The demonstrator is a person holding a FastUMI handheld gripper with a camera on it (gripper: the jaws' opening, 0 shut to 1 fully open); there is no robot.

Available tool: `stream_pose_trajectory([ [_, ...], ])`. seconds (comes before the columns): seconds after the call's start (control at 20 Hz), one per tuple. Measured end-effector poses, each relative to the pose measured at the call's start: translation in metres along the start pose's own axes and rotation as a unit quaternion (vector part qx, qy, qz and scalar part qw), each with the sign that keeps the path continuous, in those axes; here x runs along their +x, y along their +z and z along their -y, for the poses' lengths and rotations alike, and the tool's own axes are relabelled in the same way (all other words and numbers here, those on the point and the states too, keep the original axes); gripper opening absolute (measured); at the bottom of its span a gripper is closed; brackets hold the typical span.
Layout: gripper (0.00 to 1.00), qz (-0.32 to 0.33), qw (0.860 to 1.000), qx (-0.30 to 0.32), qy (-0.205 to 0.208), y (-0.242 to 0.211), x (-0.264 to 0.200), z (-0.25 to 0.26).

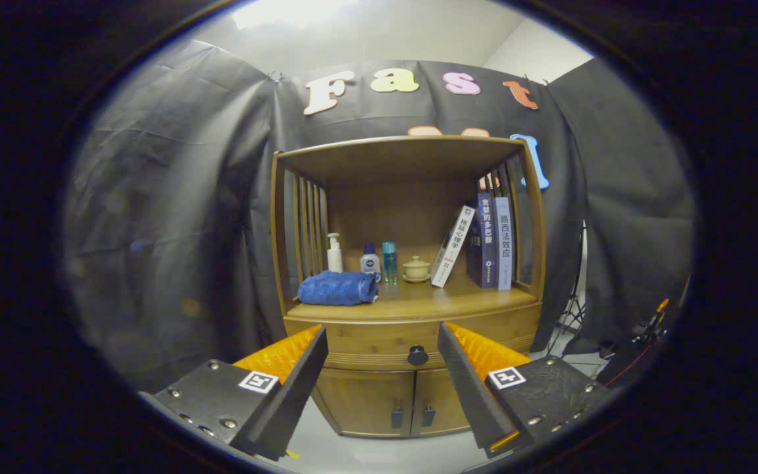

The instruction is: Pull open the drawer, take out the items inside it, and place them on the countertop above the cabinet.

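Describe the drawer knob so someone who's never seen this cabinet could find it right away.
Start at the wooden cabinet against the black cloth. Below its countertop runs a closed drawer, above two small doors. The knob sits at the drawer's middle, beyond the gripper and its open fingers: round and dark, unlike the doors' small rectangular pulls.

Smooth, satin wooden cabinet [412, 342] with a glossy dark knob [418, 356]; soft fuzzy cloth towel [338, 288]; glossy-spined paper books [487, 240].
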State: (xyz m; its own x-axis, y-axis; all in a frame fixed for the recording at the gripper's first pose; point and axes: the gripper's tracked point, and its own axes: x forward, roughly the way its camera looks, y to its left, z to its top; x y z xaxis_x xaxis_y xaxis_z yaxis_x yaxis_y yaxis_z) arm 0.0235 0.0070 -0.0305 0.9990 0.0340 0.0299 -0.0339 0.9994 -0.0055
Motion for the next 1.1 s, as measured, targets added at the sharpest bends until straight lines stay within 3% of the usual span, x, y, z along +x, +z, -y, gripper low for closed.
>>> stream_pose_trajectory([
  [0.3, 1.0, -0.009, 0.998, -0.062, -0.016, -0.039, 0.056, 0.015],
  [0.6, 1.0, -0.01, 0.999, -0.041, -0.027, -0.075, 0.121, 0.04],
  [0.85, 1.0, -0.051, 0.997, -0.004, -0.049, -0.136, 0.176, 0.061],
  [1.0, 0.89, -0.085, 0.994, 0.02, -0.064, -0.169, 0.19, 0.076],
  [1.1, 0.89, -0.077, 0.995, 0.022, -0.067, -0.167, 0.196, 0.08],
])
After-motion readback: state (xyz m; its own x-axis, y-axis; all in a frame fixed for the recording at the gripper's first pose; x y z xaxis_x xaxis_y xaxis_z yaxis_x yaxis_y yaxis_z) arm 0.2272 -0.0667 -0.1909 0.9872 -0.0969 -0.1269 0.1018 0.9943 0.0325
